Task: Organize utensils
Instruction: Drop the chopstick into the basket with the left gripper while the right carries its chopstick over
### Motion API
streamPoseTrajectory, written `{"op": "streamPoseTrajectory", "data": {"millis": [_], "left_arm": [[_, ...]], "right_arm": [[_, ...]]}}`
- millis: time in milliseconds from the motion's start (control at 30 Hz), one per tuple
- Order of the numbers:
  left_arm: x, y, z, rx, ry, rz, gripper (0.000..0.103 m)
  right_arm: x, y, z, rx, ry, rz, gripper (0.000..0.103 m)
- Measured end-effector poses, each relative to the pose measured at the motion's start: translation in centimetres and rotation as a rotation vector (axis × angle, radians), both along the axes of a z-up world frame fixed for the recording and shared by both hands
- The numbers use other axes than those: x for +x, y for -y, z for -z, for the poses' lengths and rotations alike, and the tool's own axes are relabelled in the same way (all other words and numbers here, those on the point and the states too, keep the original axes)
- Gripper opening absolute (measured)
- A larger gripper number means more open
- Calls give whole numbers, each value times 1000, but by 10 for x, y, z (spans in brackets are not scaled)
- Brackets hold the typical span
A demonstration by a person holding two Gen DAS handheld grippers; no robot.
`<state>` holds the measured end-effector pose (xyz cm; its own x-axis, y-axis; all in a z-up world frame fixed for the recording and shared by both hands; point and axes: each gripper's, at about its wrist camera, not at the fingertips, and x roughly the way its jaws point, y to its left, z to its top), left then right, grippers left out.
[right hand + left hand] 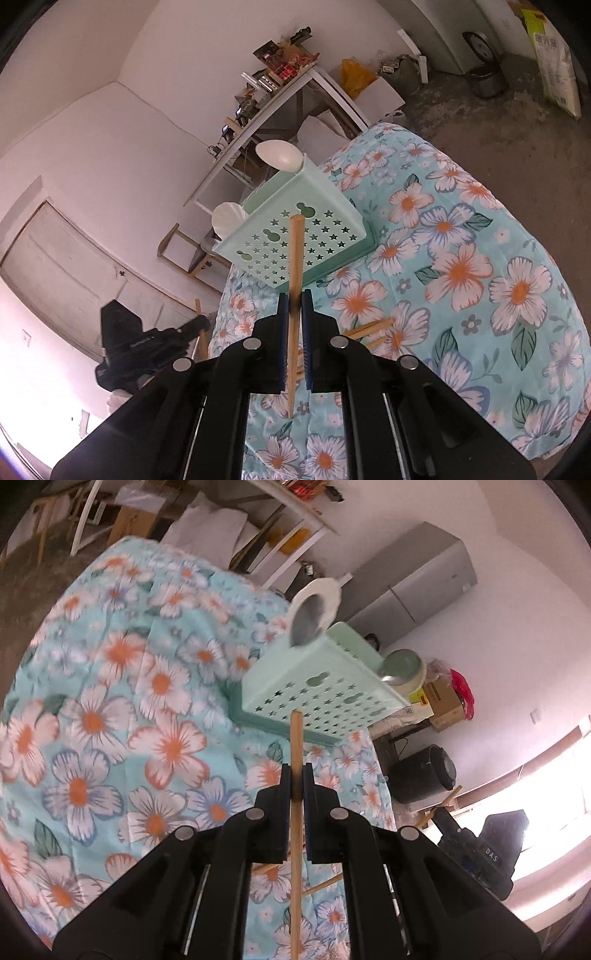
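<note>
Two loose chopsticks (369, 328) beside holder (295, 236).

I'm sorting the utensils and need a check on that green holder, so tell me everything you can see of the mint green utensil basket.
The mint green utensil basket looks like moulded plastic, box-shaped, its front wall pierced with star and gourd-shaped holes. It stands upright on a darker green drip tray on the floral cloth. A metal spoon and white spoon heads stick up from its top. Neither gripper touches it.
</note>
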<state>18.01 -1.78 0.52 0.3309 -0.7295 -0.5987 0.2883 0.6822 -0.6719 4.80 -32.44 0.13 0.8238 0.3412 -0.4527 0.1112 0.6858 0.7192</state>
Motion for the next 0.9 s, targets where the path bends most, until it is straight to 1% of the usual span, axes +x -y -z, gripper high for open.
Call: {"op": "streamPoseTrajectory", "data": {"millis": [133,200,267,367,467,667,733,800,900], "left_arm": [[0,2,1,0,-4,-7,5],[-2,3,-9,9,32,-3,5],[-5,5,-25,15,84,6,5],[-9,7,-59,5,178,12,5],[-13,9,-95,-6,288,7,5],[-12,18,-165,-11,525,-56,5],[-9,20,-186,-45,586,-78,5],[-5,23,-203,-63,629,-98,5],[5,34,-221,-84,701,-137,5]], "right_arm": [[1,4,2,2,-1,1,7],[0,5,2,-7,3,4,7],[-2,8,-2,-20,14,7,7],[-4,11,-9,-32,33,11,7],[-8,14,-21,-52,67,14,7],[-17,19,-47,-84,137,18,7],[-20,21,-54,-86,156,17,7],[-22,23,-61,-93,172,14,7],[-22,25,-65,-90,187,10,7]]}}
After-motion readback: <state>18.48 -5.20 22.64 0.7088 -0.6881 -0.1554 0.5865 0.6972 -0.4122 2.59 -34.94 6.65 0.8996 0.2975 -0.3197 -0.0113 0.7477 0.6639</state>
